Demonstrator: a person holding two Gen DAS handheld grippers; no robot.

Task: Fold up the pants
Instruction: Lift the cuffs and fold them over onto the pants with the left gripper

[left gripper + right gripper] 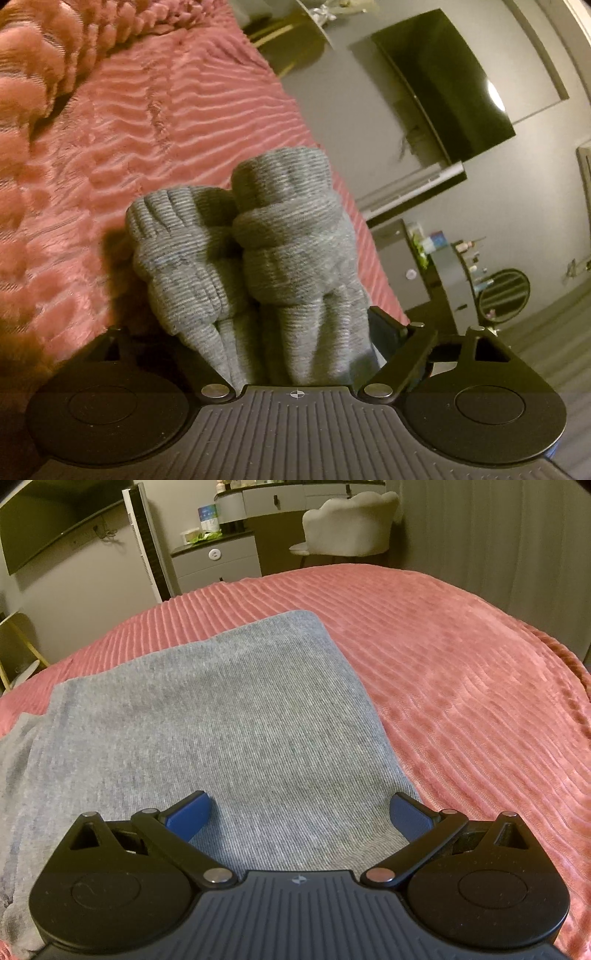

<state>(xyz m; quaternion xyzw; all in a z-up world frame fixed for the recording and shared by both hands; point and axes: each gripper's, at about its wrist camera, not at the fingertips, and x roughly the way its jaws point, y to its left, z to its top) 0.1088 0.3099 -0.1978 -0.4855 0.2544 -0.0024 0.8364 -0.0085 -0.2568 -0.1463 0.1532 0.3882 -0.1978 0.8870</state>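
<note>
both grippers: black ribbed body, round side discs, silver pivot screws; right gripper [299, 812] with blue pads [188, 818].

- The pants [221, 716] are showing heather grey with a fine ribbed knit.
- The bedspread [461, 672] is showing dusty pink in wavy raised stripes.
- The right gripper [299, 812] is showing black, with blue pads [188, 818].

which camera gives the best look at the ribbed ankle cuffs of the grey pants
The left wrist view. Both cuffs fill its centre, bunched side by side between the left gripper arms, above the pink bedspread. The right wrist view shows only a flat grey panel of the pants, no cuffs.
</note>
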